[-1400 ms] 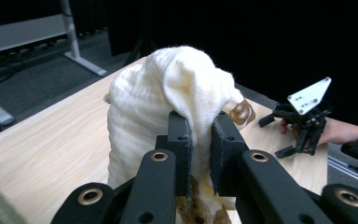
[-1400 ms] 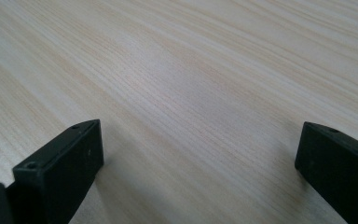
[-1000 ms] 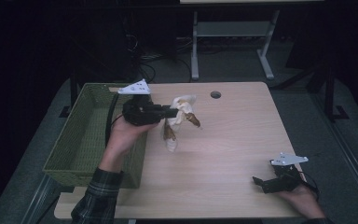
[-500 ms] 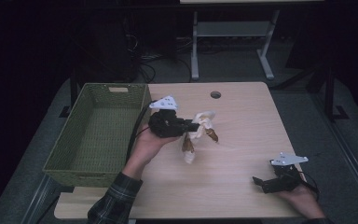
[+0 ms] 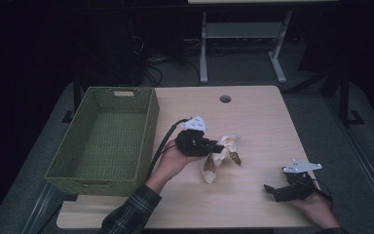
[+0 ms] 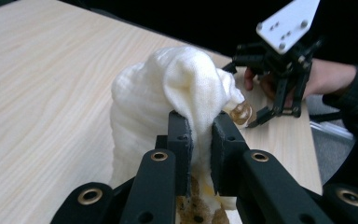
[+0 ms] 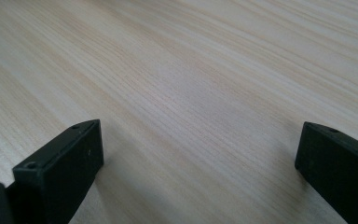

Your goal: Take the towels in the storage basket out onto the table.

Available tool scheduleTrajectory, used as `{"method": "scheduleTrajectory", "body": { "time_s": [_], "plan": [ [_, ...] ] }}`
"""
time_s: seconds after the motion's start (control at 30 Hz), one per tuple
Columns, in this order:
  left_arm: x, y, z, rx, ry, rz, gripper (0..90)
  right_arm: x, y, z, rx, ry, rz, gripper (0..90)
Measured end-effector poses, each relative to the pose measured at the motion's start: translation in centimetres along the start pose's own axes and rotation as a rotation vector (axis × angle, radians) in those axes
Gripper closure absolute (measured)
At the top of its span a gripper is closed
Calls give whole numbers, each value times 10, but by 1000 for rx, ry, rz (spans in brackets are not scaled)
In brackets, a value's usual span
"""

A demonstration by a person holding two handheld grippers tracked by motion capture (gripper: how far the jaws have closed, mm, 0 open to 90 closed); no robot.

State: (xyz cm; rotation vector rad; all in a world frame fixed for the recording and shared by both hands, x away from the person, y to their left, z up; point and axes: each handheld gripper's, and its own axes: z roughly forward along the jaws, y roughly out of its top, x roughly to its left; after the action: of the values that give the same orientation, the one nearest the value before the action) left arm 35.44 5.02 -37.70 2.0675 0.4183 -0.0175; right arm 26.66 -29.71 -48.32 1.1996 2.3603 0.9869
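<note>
Spanning most of the high view, the pale wooden tabletop [image 5: 258, 112] carried everything, with a small round hole [image 5: 225, 99] near its far edge. A green woven basket [image 5: 148, 126] sat along its left side, partly over the edge. Near the middle, the left tongs [image 5: 214, 147] were held in the person's left hand [image 5: 173, 161], a plaid sleeve [image 5: 131, 214] behind it and a black cable [image 5: 163, 144] trailing back beside the basket. Those tongs were clamped on a cream-white cloth [image 6: 168, 88] with brown patches; in the left gripper view its fabric was pinched between the two pads [image 6: 179, 144] and bulged up above them, hanging over the wood. At the near right corner, well apart from the cloth, the right tongs [image 5: 272, 191] rested low on the tabletop with their jaws spread wide, bare wood grain between them in the right gripper view.
</note>
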Motion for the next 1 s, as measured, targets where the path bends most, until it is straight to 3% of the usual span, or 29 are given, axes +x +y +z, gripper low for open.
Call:
{"method": "scheduleTrajectory", "body": {
  "time_s": [0.4,0.73,0.83,1.0],
  "plan": [
    [21,-32,24,61,4,-45,787,0,0,0,0,0,-1,8],
    [24,-47,38,132,47,-11,757,0,0,0,0,0,0,8],
    [22,-48,40,139,56,-7,688,0,0,0,0,1,0,7],
    [20,-45,35,139,82,1,472,0,0,0,0,1,0,7]
  ]
}}
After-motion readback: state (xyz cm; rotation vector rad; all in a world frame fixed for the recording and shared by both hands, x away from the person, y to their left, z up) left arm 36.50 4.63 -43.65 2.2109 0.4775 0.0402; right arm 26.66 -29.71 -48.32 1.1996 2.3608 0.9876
